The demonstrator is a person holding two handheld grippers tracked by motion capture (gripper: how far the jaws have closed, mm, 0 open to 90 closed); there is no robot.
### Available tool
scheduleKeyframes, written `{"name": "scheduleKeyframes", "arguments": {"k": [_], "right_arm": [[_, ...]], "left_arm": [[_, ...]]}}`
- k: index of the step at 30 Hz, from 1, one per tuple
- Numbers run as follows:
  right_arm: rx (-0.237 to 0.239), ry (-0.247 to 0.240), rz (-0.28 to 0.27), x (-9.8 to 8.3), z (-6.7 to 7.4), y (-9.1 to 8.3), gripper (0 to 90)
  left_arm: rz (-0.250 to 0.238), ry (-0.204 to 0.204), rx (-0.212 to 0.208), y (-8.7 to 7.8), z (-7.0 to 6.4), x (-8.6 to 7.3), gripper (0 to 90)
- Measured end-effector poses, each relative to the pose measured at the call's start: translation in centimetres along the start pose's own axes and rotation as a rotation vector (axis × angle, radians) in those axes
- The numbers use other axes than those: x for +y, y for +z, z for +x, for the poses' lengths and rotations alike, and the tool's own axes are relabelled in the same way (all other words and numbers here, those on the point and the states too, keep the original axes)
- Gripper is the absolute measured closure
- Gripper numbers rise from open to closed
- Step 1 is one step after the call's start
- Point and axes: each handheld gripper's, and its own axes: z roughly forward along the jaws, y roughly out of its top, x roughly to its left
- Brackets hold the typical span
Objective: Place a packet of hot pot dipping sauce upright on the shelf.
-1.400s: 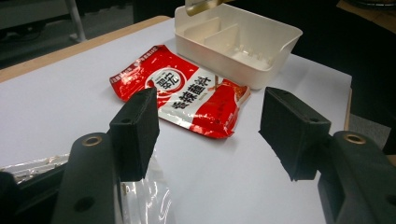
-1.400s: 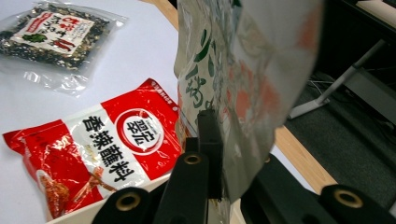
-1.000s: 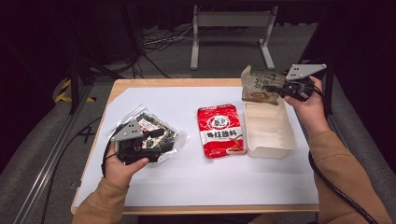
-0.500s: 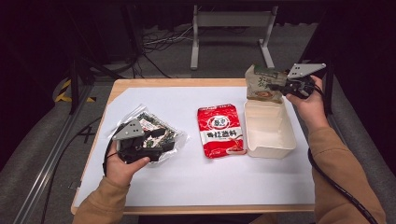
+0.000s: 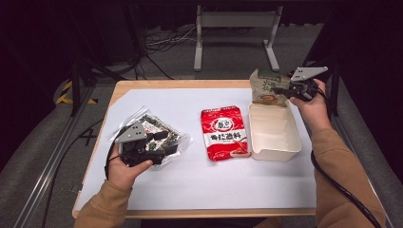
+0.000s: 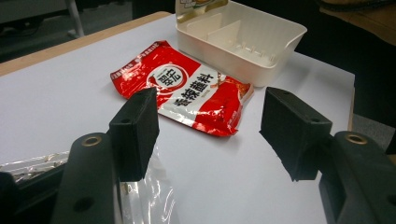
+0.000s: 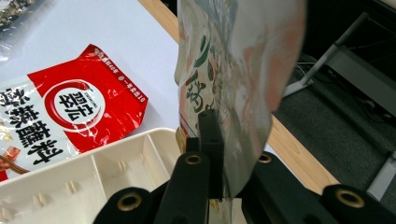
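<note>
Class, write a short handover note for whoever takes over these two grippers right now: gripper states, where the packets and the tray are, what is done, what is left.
Right gripper: shut on the green-and-beige packet, held upright over the far end of the white tray.
Left gripper: open, holding nothing, resting on the clear packet of dark snacks at the table's left.
Red packet: flat on the white table cover, just left of the tray.
Done: one packet picked up; the tray looks empty.
Left: probably lower this packet into the tray, then the red and clear ones.
</note>
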Motion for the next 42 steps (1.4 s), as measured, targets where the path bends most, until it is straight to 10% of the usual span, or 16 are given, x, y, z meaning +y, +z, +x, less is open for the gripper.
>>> {"name": "scheduleKeyframes", "arguments": {"k": [30, 42], "right_arm": [[0.043, 0.06, 0.004, -2.1, 0.5, 2.5, 87.2], [0.009, 0.168, -0.008, -2.7, 0.1, 1.9, 79.8]], "left_arm": [[0.009, -0.005, 0.0, 0.2, 0.1, -0.1, 37.3], [0.01, -0.005, -0.007, 0.4, 0.2, -0.1, 37.2]]}}
